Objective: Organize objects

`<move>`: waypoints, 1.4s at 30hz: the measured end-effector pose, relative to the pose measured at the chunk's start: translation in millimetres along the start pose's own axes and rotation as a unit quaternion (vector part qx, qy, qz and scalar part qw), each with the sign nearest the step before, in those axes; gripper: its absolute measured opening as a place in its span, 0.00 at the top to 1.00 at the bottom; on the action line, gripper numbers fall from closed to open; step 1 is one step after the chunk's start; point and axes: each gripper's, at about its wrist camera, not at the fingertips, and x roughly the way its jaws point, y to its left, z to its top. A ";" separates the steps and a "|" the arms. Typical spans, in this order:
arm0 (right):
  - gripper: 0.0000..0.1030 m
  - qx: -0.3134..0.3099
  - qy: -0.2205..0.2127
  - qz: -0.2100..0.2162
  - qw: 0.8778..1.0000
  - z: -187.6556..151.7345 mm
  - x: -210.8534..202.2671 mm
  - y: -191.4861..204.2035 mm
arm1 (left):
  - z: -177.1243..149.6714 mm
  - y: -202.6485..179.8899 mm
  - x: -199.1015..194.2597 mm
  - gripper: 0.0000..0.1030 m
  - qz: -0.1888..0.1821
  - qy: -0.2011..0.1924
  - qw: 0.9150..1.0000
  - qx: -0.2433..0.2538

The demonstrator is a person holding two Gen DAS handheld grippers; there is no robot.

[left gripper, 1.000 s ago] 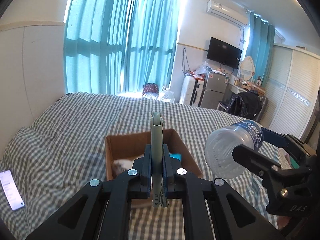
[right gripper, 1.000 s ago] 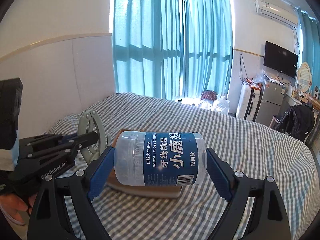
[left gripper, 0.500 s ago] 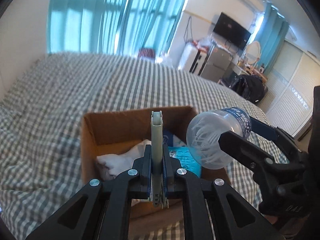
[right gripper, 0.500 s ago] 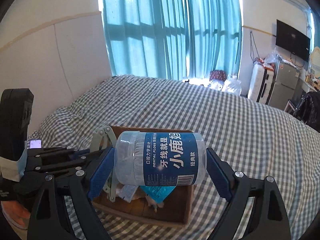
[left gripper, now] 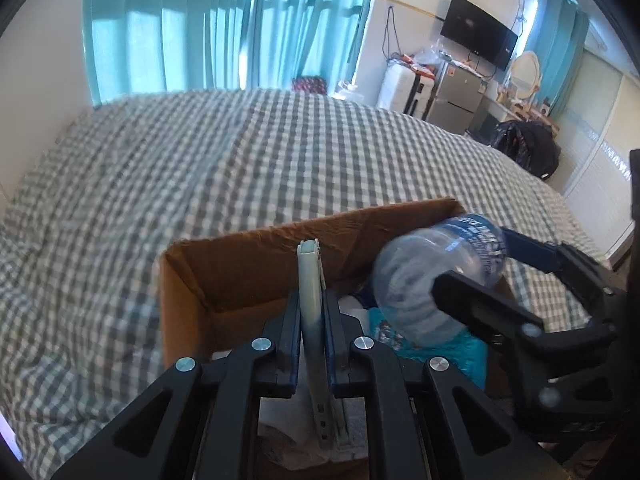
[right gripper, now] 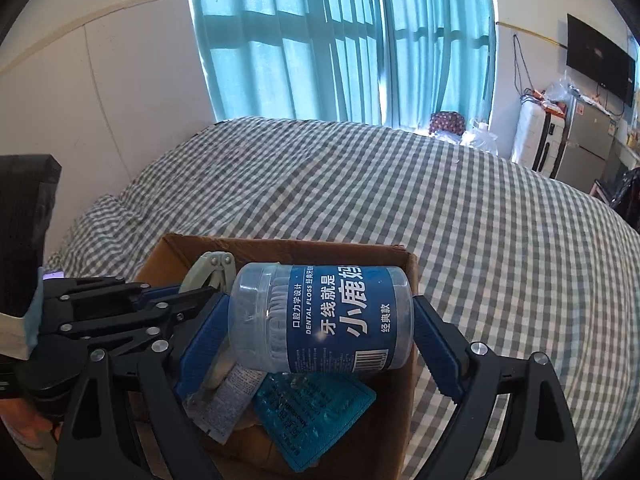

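An open cardboard box [left gripper: 188,280] [right gripper: 404,420] sits on the checked bed. My left gripper [left gripper: 311,312] is shut on a flat pale green tool [left gripper: 310,280], held upright over the box's near left part; the tool's rounded end shows in the right wrist view [right gripper: 208,268]. My right gripper [right gripper: 320,320] is shut on a clear dental floss jar with a blue label [right gripper: 320,316], held sideways over the box's right side; the jar also shows in the left wrist view [left gripper: 436,276]. Inside the box lie a teal packet [right gripper: 312,412] and white items.
The grey-and-white checked bed [right gripper: 400,184] spreads all around the box. A phone [left gripper: 6,432] lies at the bed's left edge. Teal curtains [right gripper: 340,40] hang behind; a fridge [left gripper: 460,96], a TV and a black bag stand at the far right.
Both grippers have come down and forward over the box with their loads. The jar has moved from beside the box to above its right side.
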 end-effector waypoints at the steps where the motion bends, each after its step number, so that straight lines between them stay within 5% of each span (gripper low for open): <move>1: 0.14 0.000 -0.006 -0.001 1.000 -0.9 -1.8 -0.8 | -0.6 0.3 -0.1 0.89 0.005 -0.003 1.000 0.006; 4: 0.13 0.009 -0.020 -0.001 1.000 -2.8 -8.5 -0.7 | -5.4 -2.7 -3.2 0.82 0.027 -0.016 0.999 0.019; 8: 0.10 0.015 -0.051 -0.004 0.999 -2.8 -36.0 2.1 | -10.2 -11.0 -25.0 0.51 0.051 -0.042 0.997 0.029; 11: 0.10 0.011 -0.062 -0.011 0.998 7.1 -58.9 5.7 | -7.1 -10.4 -48.7 0.50 0.059 -0.063 0.996 0.033; 15: 0.09 0.006 -0.090 -0.025 0.996 11.5 -99.9 10.5 | -2.9 -14.3 -85.8 0.30 0.067 -0.097 0.993 0.026; 24: 0.05 -0.007 -0.148 -0.053 0.988 12.9 -195.5 23.9 | -6.0 -32.8 -171.6 0.10 0.076 -0.174 0.981 0.027; 32: 0.00 -0.015 -0.190 -0.080 0.978 4.0 -261.3 31.0 | -17.2 -55.7 -225.2 0.00 0.091 -0.225 0.970 0.027; 42: 0.00 -0.041 -0.205 -0.120 0.970 -30.9 -312.2 39.6 | -46.1 -72.5 -265.3 0.00 0.110 -0.266 0.958 0.007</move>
